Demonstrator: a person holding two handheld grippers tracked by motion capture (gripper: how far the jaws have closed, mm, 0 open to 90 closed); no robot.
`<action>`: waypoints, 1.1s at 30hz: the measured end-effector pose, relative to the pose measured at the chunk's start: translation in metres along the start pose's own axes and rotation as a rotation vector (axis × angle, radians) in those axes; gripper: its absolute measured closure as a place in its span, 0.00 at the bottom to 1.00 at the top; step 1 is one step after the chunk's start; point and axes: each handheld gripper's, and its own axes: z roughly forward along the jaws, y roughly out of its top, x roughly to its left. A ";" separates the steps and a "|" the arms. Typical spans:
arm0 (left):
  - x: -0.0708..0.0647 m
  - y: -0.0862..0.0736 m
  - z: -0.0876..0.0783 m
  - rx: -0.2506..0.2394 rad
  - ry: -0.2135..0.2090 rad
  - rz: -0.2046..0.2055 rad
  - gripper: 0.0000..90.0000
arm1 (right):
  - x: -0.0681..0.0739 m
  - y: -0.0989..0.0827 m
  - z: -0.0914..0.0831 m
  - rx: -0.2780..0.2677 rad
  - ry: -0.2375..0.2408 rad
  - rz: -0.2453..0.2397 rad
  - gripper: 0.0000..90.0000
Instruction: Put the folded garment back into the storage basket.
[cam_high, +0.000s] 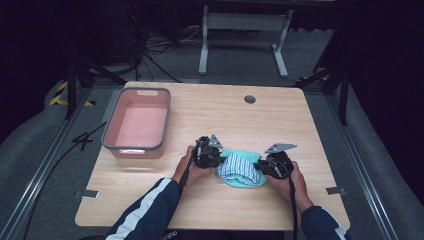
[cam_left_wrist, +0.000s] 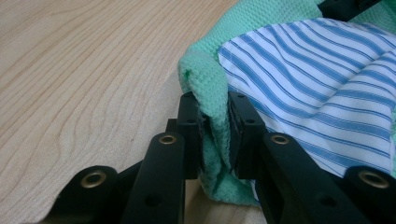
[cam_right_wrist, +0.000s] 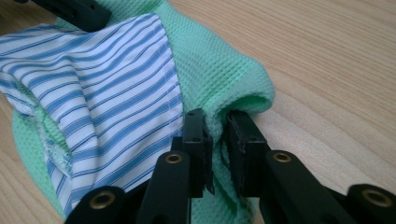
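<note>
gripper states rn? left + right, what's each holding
Left gripper: shut on the green cloth, at its edge.
Right gripper: shut on the green cloth too, opposite edge; the striped cloth lies on it.

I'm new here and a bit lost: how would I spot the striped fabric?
Start at the light wooden table and look at its near edge, between the person's two hand-held black grippers. There a mint-green waffle-knit cloth lies bunched, and the blue-and-white striped woven fabric rests on it, the one patterned piece there.
</note>
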 end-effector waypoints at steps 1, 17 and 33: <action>0.000 0.001 0.000 0.005 0.001 0.003 0.88 | 0.000 0.000 0.000 0.001 0.001 -0.002 0.90; -0.002 0.017 -0.008 0.041 0.011 0.041 0.92 | 0.005 0.011 -0.017 -0.037 -0.006 -0.033 0.92; -0.001 0.041 -0.046 0.038 0.047 0.100 0.92 | 0.013 0.038 -0.036 -0.076 -0.016 -0.058 0.92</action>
